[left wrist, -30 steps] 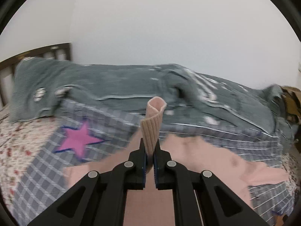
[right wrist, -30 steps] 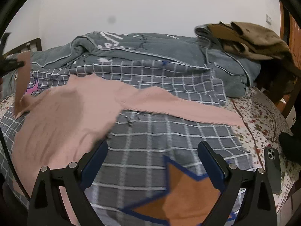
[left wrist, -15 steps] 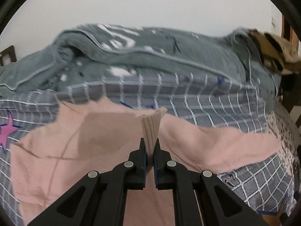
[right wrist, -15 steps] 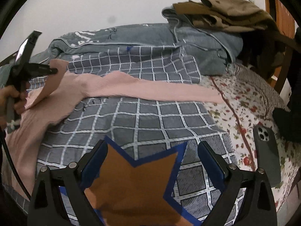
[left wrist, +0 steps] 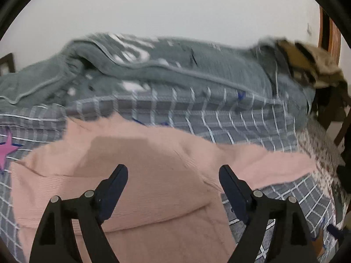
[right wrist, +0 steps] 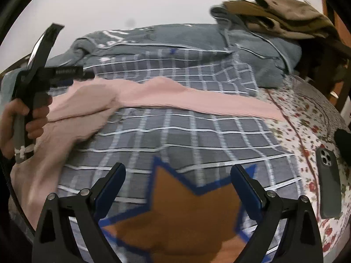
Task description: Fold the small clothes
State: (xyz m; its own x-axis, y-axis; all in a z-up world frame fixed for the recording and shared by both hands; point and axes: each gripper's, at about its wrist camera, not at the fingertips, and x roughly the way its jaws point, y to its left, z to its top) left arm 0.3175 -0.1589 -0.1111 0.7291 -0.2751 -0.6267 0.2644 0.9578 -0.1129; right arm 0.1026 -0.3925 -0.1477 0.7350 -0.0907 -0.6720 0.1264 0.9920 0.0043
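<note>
A pink knit top (left wrist: 65,175) lies spread on the grey checked blanket (left wrist: 252,127). My left gripper (left wrist: 173,171) hovers just above its body with the jaws opening wide and nothing between them. In the right wrist view one sleeve (right wrist: 87,103) lies folded across the body, and the other sleeve (right wrist: 241,107) stretches out to the right. The left gripper (right wrist: 85,74) shows there at the left edge, held in a hand (right wrist: 13,120). My right gripper (right wrist: 177,168) is open and empty over the blanket's orange star (right wrist: 186,214), apart from the top.
A rumpled grey quilt (right wrist: 153,39) is heaped behind the blanket, with brown clothes (right wrist: 285,15) piled at the back right. A phone (right wrist: 330,184) lies on the floral sheet (right wrist: 307,114) at the right. A pink star (left wrist: 6,151) marks the blanket's left side.
The left gripper carried the ribbed cuff to the right across the top, then let go and opened; the sleeve now lies on the body. The right gripper sank a little toward the orange star.
</note>
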